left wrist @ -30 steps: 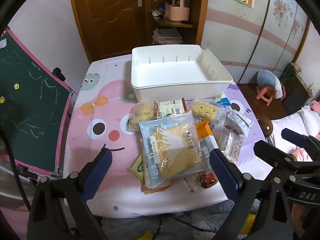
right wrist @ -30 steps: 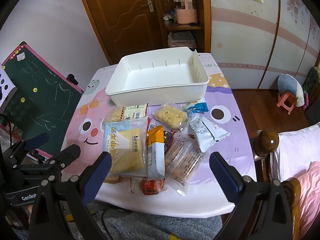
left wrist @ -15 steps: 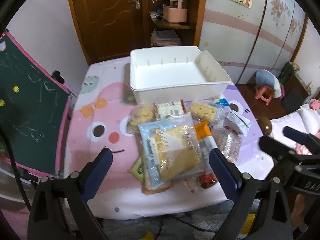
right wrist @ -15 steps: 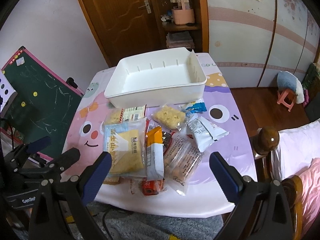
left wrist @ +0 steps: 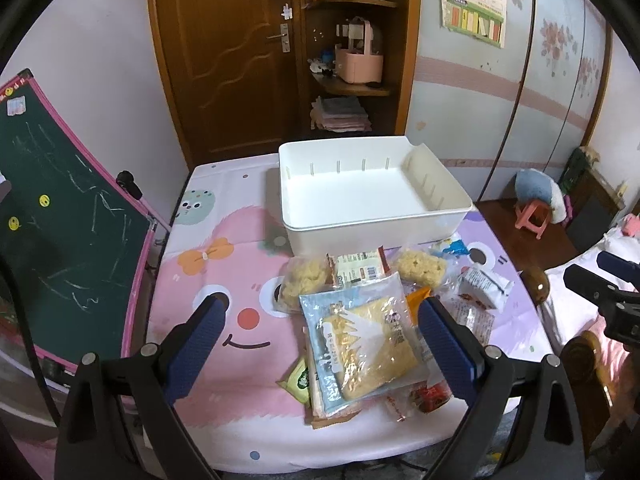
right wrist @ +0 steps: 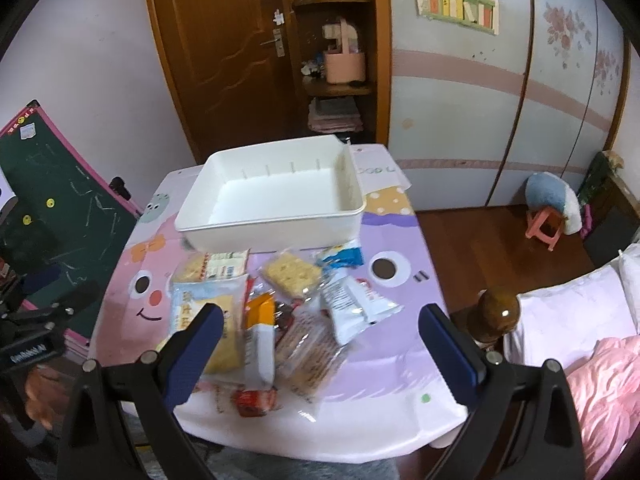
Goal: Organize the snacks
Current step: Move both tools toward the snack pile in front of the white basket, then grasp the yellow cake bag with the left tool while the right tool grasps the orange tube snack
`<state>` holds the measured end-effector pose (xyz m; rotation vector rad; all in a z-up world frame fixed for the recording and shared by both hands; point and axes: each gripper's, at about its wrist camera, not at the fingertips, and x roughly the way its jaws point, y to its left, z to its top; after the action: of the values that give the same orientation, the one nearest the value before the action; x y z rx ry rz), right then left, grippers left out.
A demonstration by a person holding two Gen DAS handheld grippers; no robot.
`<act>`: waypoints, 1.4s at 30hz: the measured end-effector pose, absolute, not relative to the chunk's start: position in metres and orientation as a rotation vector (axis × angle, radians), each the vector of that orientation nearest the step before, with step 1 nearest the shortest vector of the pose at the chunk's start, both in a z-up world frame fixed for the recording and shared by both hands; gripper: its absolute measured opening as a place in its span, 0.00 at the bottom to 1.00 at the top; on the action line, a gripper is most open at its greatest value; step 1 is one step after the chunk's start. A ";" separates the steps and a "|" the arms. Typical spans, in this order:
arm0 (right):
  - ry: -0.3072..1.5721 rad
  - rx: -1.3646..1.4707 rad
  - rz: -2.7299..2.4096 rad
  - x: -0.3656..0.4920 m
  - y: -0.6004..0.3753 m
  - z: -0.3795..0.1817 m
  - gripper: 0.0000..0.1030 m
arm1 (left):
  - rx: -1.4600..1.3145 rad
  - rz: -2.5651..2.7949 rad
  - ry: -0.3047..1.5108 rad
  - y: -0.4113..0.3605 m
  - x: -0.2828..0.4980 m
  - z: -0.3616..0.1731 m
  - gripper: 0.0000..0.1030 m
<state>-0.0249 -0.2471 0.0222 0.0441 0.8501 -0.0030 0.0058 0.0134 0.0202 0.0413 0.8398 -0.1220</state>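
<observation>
Both grippers hang spread wide and empty above the near edge of the worktop point(left wrist: 208, 412). The snacks lie in a loose overlapping pile straight ahead of them, and the white bin point(left wrist: 372, 227) stands empty just beyond the pile.

Between the left gripper point(left wrist: 320, 344) fingers and a little ahead lies the big clear bread pack point(left wrist: 360, 344), on top of the heap. It looks light and soft, with slick crinkly film, and the bread inside would likely crush; a pinch on the flat sealed edge seems safer than on the middle.

Ahead of the right gripper point(right wrist: 320, 344), toward its left finger, lie the orange pack point(right wrist: 262, 332) and a clear biscuit pack point(right wrist: 308, 352). Those biscuits are probably brittle, so a gentle hold at the crimped end suits. Packs underneath may drag along.
</observation>
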 end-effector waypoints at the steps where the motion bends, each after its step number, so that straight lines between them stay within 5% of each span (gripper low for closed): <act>1: 0.844 0.034 -0.014 -0.025 -0.249 0.024 0.96 | 0.039 -0.122 0.837 0.015 0.007 0.022 0.94; 16: 0.873 0.009 0.058 -0.005 -0.257 0.013 0.80 | 0.060 -0.145 0.822 0.011 0.028 0.025 0.94; 25: 0.989 0.028 0.182 0.012 -0.224 -0.040 0.77 | 0.071 -0.256 0.962 -0.009 0.037 -0.035 0.94; 33: 1.106 0.039 0.276 0.030 -0.201 -0.099 0.51 | 0.026 -0.292 1.097 -0.006 0.055 -0.099 0.94; 42: 1.156 0.002 0.316 0.048 -0.186 -0.128 0.49 | -0.050 -0.302 1.176 0.004 0.073 -0.133 0.94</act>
<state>0.0484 -0.1859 -0.1284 0.0024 1.1560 0.3162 0.0729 0.0043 -0.1328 -0.0501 1.1761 -0.3018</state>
